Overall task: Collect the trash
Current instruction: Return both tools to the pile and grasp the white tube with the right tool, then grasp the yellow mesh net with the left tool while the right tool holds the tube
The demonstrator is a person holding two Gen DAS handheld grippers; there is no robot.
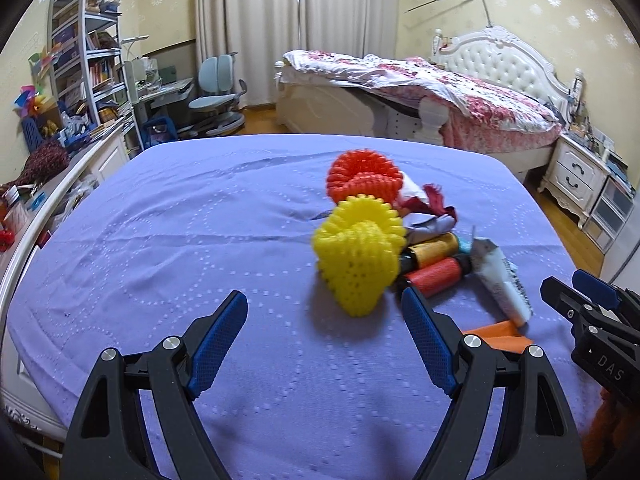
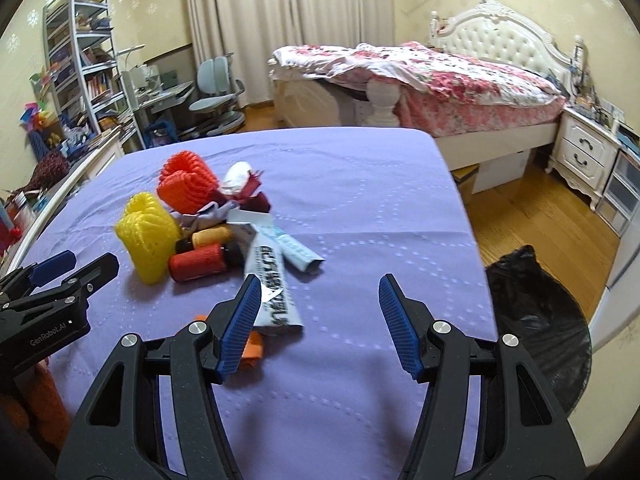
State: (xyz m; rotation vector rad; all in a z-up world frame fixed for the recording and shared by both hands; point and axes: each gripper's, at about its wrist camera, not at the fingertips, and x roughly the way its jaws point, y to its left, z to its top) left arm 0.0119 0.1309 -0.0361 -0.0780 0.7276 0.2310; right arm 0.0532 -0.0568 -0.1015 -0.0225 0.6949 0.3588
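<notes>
Left gripper [image 1: 324,304] spread wide, nothing between the blue pads, hovering over purple quilted cloth [image 1: 160,240]. Right gripper [image 2: 318,292] also spread and empty. Trash pile [image 2: 208,224] lying on the cloth: yellow foam net [image 1: 360,252], orange foam net [image 1: 364,178], wrappers, rolls. Black bin bag [image 2: 536,320] beside the right edge. Behind: bed [image 1: 460,92], bookshelf [image 1: 88,48], curtains.

Purple quilted cloth [image 2: 340,200] covers table. Trash heap on its left part in right wrist view: orange foam net [image 2: 188,188] at back, yellow foam net [image 2: 148,236] before it, red thread spool [image 2: 198,263] right of yellow net, white printed tube [image 2: 274,292] nearest. Black-bagged bin [image 2: 536,320] on floor right of table. Floral-covered bed [image 2: 440,76] behind.
</notes>
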